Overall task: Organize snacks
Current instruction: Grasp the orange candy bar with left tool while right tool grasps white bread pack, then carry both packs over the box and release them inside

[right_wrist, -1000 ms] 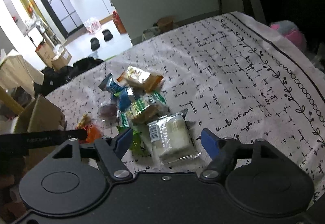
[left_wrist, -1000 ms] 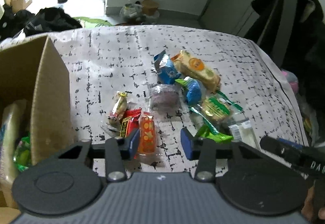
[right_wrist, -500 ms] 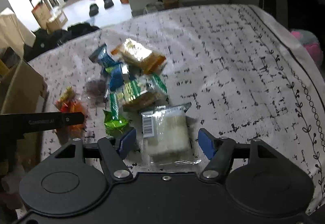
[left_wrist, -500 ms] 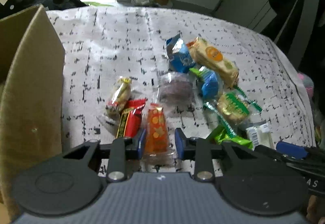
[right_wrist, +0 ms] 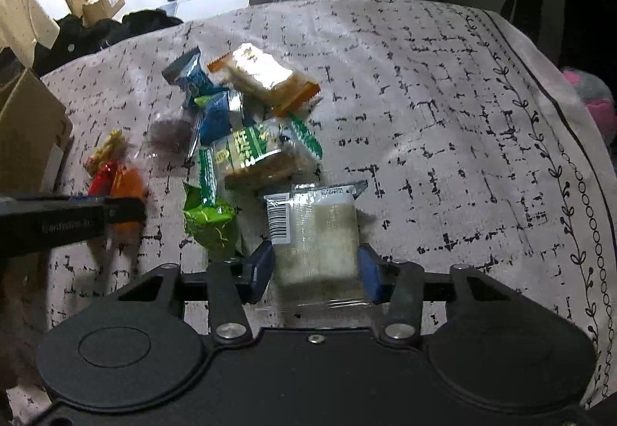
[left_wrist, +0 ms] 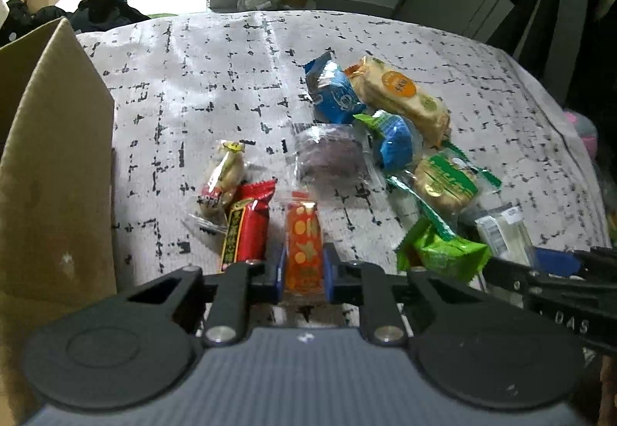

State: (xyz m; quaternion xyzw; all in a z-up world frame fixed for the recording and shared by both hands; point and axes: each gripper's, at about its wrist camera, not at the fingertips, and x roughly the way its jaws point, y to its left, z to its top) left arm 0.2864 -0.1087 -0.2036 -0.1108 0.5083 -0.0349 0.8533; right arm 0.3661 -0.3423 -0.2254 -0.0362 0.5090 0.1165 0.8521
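The left gripper (left_wrist: 304, 273) had clamped its blue pads on the near end of the orange snack packet (left_wrist: 304, 250), which ran lengthwise straight away from the jaws. The right gripper (right_wrist: 315, 271) straddled the clear white snack packet (right_wrist: 313, 237), barcode end pointing away; its jaws were closing, the pads (right_wrist: 263, 269) seemingly just meeting the wrapper's sides, though a firm grip could not be confirmed. Each packet lay directly ahead of its own tool, long axis in line with the fingers, so neither hand needed to reach across the other.

Beyond the left tool, a red packet (left_wrist: 246, 229) lay just beside the orange one. The rest of the pile spread over the patterned cloth (left_wrist: 200, 78), with a green pouch (right_wrist: 210, 221) just left of the white packet. The cardboard box (left_wrist: 54, 163) stood to the left, nearer the left hand, and was probably where both packets belonged.
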